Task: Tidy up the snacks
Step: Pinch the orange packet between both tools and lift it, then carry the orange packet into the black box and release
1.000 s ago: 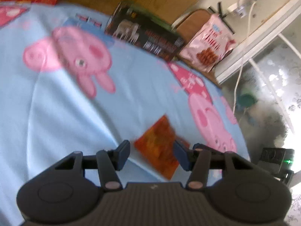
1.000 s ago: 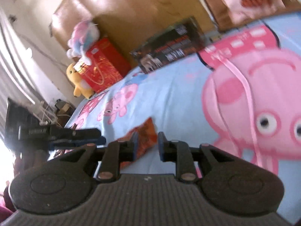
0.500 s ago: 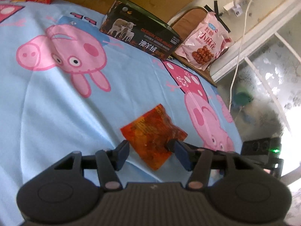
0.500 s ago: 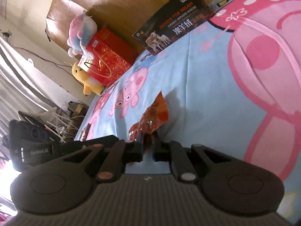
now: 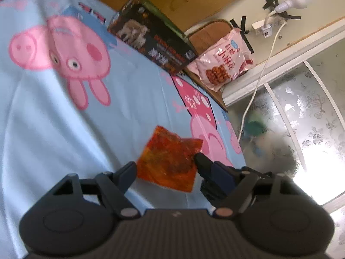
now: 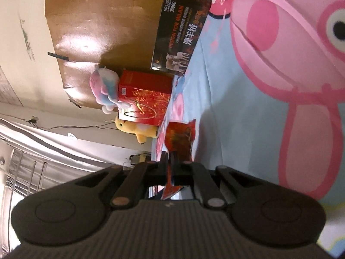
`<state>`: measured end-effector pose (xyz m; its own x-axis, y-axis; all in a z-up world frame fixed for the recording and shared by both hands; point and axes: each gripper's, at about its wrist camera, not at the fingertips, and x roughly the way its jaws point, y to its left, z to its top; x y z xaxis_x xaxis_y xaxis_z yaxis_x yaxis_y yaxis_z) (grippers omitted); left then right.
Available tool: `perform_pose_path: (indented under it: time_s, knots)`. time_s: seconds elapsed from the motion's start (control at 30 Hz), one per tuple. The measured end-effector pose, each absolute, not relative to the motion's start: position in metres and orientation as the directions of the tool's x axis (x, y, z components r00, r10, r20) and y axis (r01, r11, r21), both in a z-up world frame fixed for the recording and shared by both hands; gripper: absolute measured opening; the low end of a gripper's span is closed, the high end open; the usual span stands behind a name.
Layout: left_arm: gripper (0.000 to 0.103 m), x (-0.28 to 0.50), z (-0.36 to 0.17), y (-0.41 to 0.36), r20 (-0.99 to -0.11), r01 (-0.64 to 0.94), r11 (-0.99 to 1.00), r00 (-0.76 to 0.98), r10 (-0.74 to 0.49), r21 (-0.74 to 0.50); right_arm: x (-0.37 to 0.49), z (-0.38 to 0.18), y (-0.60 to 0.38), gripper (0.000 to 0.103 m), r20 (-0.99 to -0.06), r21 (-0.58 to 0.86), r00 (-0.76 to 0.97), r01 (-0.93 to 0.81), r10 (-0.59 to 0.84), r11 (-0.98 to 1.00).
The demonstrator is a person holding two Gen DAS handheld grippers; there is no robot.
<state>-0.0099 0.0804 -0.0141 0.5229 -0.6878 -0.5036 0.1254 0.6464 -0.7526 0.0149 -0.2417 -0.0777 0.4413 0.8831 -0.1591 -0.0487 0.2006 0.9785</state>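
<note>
Snack packet (image 5: 170,161) sits low over the bed sheet (image 5: 54,129). It looks thin, light and crinkly. Right tool (image 6: 172,168) has just closed and pinches its edge. Left tool (image 5: 165,165) has just been opening and is spread around it. An edge pinch is best.

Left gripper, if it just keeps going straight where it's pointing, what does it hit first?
Probably the orange snack packet, which lies between the open fingers of the left gripper on the blue cartoon sheet. Depth is unclear; it might meet the sheet beyond.

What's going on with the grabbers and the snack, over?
Right gripper shut on crinkly orange snack packet. Left gripper open, just widened, straddling it. Nothing in the way.
</note>
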Motion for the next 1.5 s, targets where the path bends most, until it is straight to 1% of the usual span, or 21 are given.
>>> perform_pose_path:
  time_s: [0.07, 0.2, 0.27, 0.5, 0.6, 0.67, 0.7, 0.77, 0.9, 1.03, 1.07, 1.1, 1.13, 1.17, 1.2, 1.33, 1.5]
  knots:
    - [0.079, -0.008, -0.012, 0.082, -0.512, 0.122, 0.662, 0.535, -0.672, -0.740, 0.015, -0.076, -0.245, 0.005, -0.169, 0.975, 0.443, -0.054, 0.881, 0.214]
    - [0.078, 0.002, -0.018, 0.083, -0.535, 0.107, 0.674, 0.524, -0.663, -0.731, 0.010, -0.067, -0.239, 0.007, -0.246, 0.936, 0.463, -0.114, 0.852, 0.332]
    - [0.076, 0.008, -0.023, 0.083, -0.547, 0.094, 0.674, 0.507, -0.666, -0.733, 0.008, -0.063, -0.236, 0.008, -0.281, 0.912, 0.476, -0.140, 0.834, 0.386]
    - [0.075, 0.010, -0.028, 0.081, -0.520, 0.127, 0.652, 0.498, -0.694, -0.748, 0.004, -0.060, -0.214, 0.012, -0.378, 0.833, 0.481, -0.195, 0.791, 0.517]
    - [0.075, 0.011, -0.028, 0.083, -0.513, 0.129, 0.643, 0.494, -0.702, -0.755, 0.004, -0.056, -0.202, 0.012, -0.413, 0.781, 0.497, -0.238, 0.763, 0.577]
    - [0.075, 0.012, -0.028, 0.086, -0.513, 0.123, 0.636, 0.485, -0.709, -0.762, 0.010, -0.058, -0.205, 0.010, -0.399, 0.808, 0.484, -0.216, 0.779, 0.548]
    - [0.074, 0.013, -0.027, 0.087, -0.507, 0.125, 0.626, 0.476, -0.718, -0.769, 0.014, -0.061, -0.210, 0.009, -0.377, 0.839, 0.471, -0.191, 0.798, 0.509]
    - [0.074, 0.014, -0.025, 0.092, -0.485, 0.130, 0.606, 0.479, -0.732, -0.785, 0.022, -0.070, -0.221, 0.009, -0.320, 0.901, 0.457, -0.126, 0.830, 0.416]
    - [0.076, 0.015, -0.010, 0.099, -0.451, 0.159, 0.598, 0.514, -0.729, -0.786, 0.031, -0.078, -0.240, 0.009, -0.225, 0.960, 0.464, -0.043, 0.857, 0.276]
    - [0.074, 0.023, 0.002, 0.090, -0.424, 0.211, 0.578, 0.496, -0.758, -0.788, 0.042, -0.075, -0.251, 0.009, -0.110, 0.989, 0.465, -0.037, 0.878, 0.144]
    - [0.063, 0.027, 0.006, 0.086, -0.412, 0.230, 0.572, 0.494, -0.766, -0.787, 0.046, -0.073, -0.250, 0.009, -0.084, 0.992, 0.459, -0.043, 0.885, 0.116]
    - [0.046, 0.031, 0.011, 0.082, -0.406, 0.246, 0.570, 0.491, -0.771, -0.784, 0.050, -0.069, -0.247, 0.009, -0.065, 0.994, 0.453, -0.053, 0.889, 0.099]
    - [0.040, 0.038, 0.015, 0.080, -0.405, 0.259, 0.570, 0.486, -0.774, -0.780, 0.056, -0.063, -0.244, 0.009, -0.058, 0.992, 0.450, -0.072, 0.891, 0.101]
    - [0.029, 0.045, 0.021, 0.077, -0.409, 0.265, 0.577, 0.488, -0.771, -0.773, 0.064, -0.056, -0.244, 0.009, -0.060, 0.989, 0.447, -0.094, 0.892, 0.113]
    - [0.025, 0.051, 0.025, 0.078, -0.416, 0.270, 0.591, 0.496, -0.762, -0.760, 0.070, -0.049, -0.243, 0.009, -0.067, 0.984, 0.447, -0.120, 0.892, 0.134]
    - [0.022, 0.090, 0.048, 0.075, -0.430, 0.297, 0.639, 0.536, -0.726, -0.709, 0.101, -0.013, -0.239, 0.009, -0.099, 0.940, 0.480, -0.242, 0.872, 0.239]
    - [0.022, 0.151, 0.076, 0.069, -0.469, 0.306, 0.749, 0.626, -0.624, -0.588, 0.160, 0.021, -0.214, 0.009, -0.158, 0.858, 0.546, -0.337, 0.823, 0.388]
